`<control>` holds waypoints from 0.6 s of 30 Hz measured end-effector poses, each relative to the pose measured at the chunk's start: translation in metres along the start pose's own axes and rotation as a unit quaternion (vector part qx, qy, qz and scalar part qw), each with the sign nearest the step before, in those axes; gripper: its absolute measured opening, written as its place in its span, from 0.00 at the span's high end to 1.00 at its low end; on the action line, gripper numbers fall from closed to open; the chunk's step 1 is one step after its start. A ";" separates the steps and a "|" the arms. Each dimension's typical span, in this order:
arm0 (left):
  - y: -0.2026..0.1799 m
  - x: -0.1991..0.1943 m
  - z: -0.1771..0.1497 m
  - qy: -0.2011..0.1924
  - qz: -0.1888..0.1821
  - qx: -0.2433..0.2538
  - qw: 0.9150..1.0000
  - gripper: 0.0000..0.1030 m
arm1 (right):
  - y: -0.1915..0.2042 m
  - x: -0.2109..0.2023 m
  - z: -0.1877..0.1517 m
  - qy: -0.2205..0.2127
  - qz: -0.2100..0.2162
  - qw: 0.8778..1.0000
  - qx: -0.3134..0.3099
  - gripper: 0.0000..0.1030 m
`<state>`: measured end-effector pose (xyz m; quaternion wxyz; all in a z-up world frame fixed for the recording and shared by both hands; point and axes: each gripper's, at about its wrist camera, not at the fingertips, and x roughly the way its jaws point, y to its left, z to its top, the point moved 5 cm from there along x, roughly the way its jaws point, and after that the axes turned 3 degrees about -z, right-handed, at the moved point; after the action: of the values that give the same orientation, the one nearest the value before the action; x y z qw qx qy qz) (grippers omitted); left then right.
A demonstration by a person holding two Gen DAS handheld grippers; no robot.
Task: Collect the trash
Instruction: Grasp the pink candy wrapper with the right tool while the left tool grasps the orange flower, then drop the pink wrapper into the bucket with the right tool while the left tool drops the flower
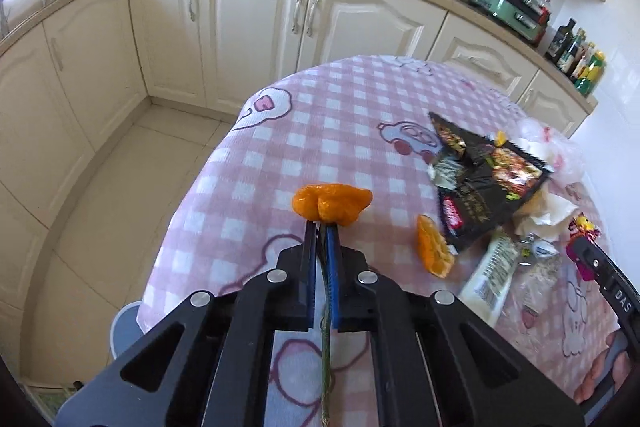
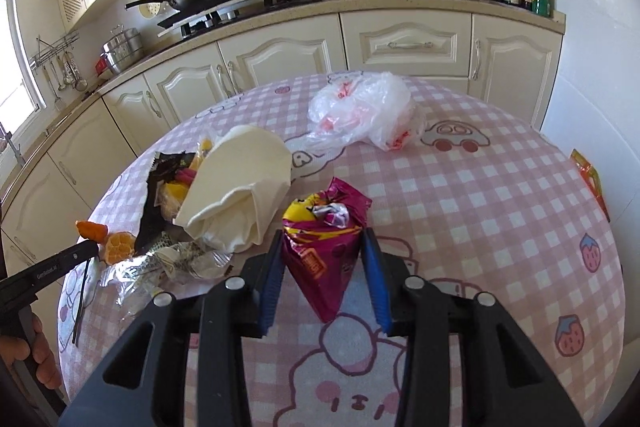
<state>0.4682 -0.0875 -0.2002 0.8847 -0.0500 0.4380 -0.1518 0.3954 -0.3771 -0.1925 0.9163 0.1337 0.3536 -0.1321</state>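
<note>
You are working over the round desk [image 2: 480, 195] in its pink checked cloth, and most of the trash is lying in one heap on it: a cream paper wrapper [image 2: 240, 187] sitting on a black snack packet [image 1: 480, 183], with a crumpled clear plastic bag [image 2: 364, 111] well apart toward the far edge. Your right tongs [image 2: 322, 267] are standing partly open around the magenta snack bag [image 2: 324, 247], the pads pressing its sides; keep squeezing evenly so the slippery foil is not sliding out as you lift. Your left tongs [image 1: 320, 227] are pinched almost fully shut on the edge of an orange peel [image 1: 330, 205], holding it just above the cloth. That grip is looking thin, so keep the wrist steady while carrying. A second peel piece [image 1: 432, 251] is lying just beside the heap, waiting. No bin is showing; the clear bag is probably where both loads are going
</note>
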 end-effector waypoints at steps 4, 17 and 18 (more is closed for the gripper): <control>-0.003 -0.026 -0.004 -0.023 -0.020 -0.002 1.000 0.96 | 0.003 -0.016 0.002 -0.018 0.001 1.000 -0.001 0.64; 0.028 -0.134 -0.032 -0.087 -0.014 -0.020 0.996 0.96 | 0.095 -0.111 -0.003 -0.063 0.107 0.991 -0.055 0.64; 0.033 -0.139 -0.036 -0.089 -0.012 -0.023 0.996 0.96 | 0.111 -0.116 -0.009 -0.061 0.122 0.988 -0.066 0.64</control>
<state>0.3678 -0.0115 -0.1238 0.9168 -0.0886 0.3605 -0.1475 0.3440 -0.2534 -0.1025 0.9521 0.1066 0.2864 -0.0037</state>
